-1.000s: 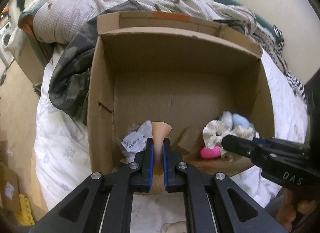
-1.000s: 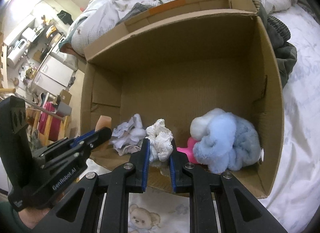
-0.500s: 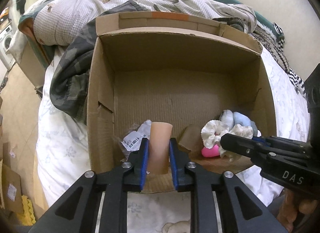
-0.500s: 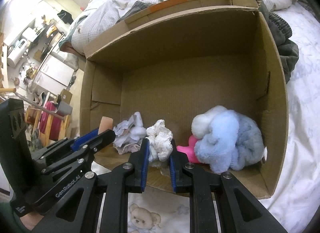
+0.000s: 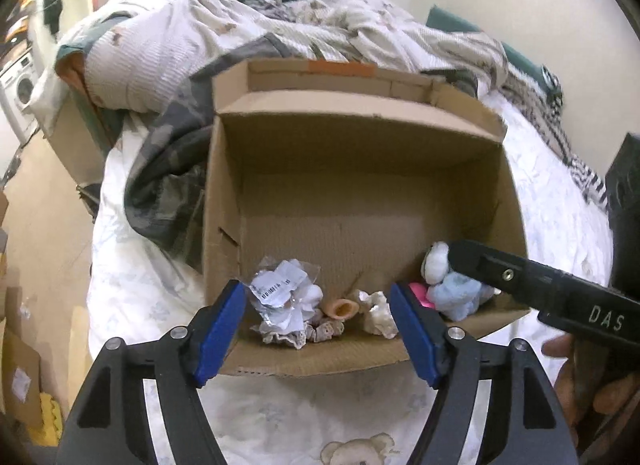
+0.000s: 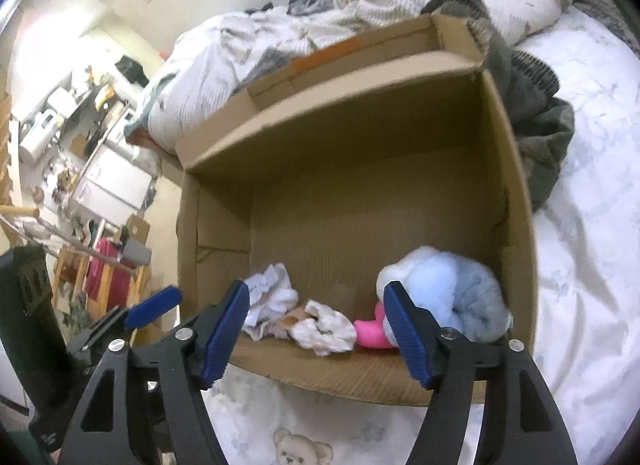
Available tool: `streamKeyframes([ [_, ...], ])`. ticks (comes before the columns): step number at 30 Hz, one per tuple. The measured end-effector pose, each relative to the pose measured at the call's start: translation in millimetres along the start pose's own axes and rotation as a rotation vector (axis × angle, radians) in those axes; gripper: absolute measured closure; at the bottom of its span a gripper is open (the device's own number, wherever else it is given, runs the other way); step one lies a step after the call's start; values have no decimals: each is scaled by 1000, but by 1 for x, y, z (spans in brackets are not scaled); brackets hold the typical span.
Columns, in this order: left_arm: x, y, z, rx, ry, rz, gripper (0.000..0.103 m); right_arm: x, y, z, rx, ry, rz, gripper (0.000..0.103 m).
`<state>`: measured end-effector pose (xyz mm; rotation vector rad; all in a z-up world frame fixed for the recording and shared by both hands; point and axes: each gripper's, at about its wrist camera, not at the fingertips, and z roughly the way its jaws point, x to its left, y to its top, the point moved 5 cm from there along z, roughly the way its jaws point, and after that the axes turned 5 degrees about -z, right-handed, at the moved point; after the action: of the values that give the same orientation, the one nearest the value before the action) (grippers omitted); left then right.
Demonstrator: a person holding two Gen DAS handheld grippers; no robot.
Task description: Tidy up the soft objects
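An open cardboard box [image 5: 360,169] [image 6: 360,153] lies on the bed. Along its near side lie a crumpled white packet [image 5: 280,293] [image 6: 268,297], a tan sponge [image 5: 341,308] [image 6: 294,317], a white scrunchie [image 5: 380,313] [image 6: 324,329], a pink item [image 5: 420,299] [image 6: 370,331] and a blue and white plush [image 5: 452,289] [image 6: 444,289]. My left gripper [image 5: 318,329] is open and empty just before the box's near edge. My right gripper [image 6: 316,329] is open and empty too, and its finger shows in the left wrist view [image 5: 520,277].
A white sheet with teddy bear print [image 5: 352,449] [image 6: 304,449] covers the bed in front of the box. Rumpled blankets [image 5: 280,33] and a dark camouflage garment [image 5: 168,169] lie behind and left of the box. The room's furniture [image 6: 80,145] stands far left.
Both grippers have opened and pulled back. The left one let go of the tan sponge and the right one the white scrunchie; both now lie in the box.
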<state>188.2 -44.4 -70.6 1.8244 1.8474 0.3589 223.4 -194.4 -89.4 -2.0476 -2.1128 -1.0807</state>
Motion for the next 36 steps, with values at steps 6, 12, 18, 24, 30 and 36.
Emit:
streamKeyframes([
  [6,11,7,-30,-70,27,-1,31,1,3,-32,-107,-69,-25,0],
  [12,24,11,-58,-124,62,-29,31,1,0,-55,-144,-97,-15,0],
  [18,32,2,-78,-131,55,-63,24,12,-5,-90,-213,-179,-53,0],
  [24,35,-15,-96,-161,74,-69,10,14,-20,-111,-236,-197,-55,0],
  [30,36,-26,-99,-178,104,-25,6,2,-40,-108,-223,-225,-33,0],
  [36,34,-37,-95,-180,86,-27,1,9,-48,-110,-255,-277,-71,0],
])
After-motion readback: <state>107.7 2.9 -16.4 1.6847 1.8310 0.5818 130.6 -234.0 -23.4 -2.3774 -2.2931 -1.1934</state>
